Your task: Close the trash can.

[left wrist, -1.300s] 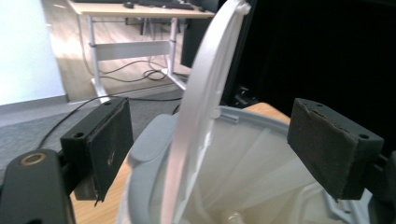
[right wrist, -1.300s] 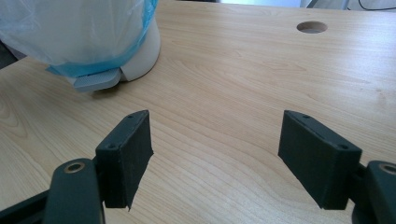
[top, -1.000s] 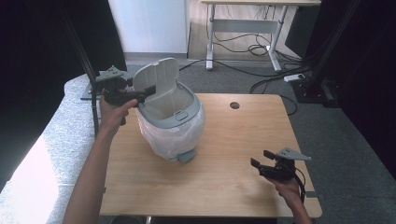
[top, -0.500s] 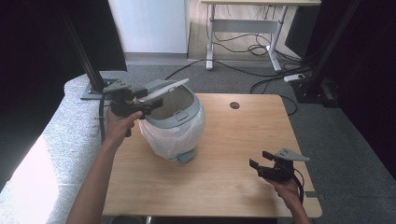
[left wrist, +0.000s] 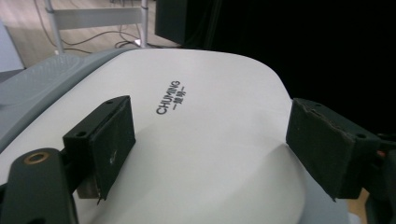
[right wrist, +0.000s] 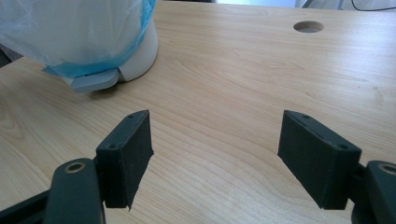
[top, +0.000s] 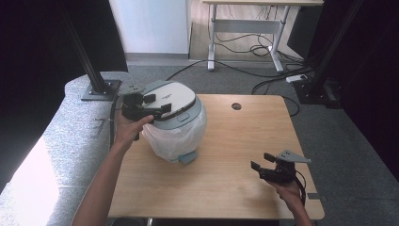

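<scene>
Item: small pedal bin (top: 176, 129), white liner bag (top: 171, 139) folded over its rim, standing left of centre on the wooden table (top: 235, 188). Lid (top: 171, 101) down or nearly so; I cannot tell if it is fully seated. Left gripper (top: 153, 104): I keep it over the lid, jaws wide, nothing clamped, pads flanking the white top, placed to press it shut. Right gripper (top: 261, 162): parked low near the right front corner, jaws wide and empty, clear of the bin

You have one lidded bin (top: 176, 123) with one plastic liner bag (top: 175, 139) on one tabletop (top: 226, 183), one cable hole (top: 236, 106), and two tongs: left (top: 157, 104), right (top: 261, 160).
</scene>
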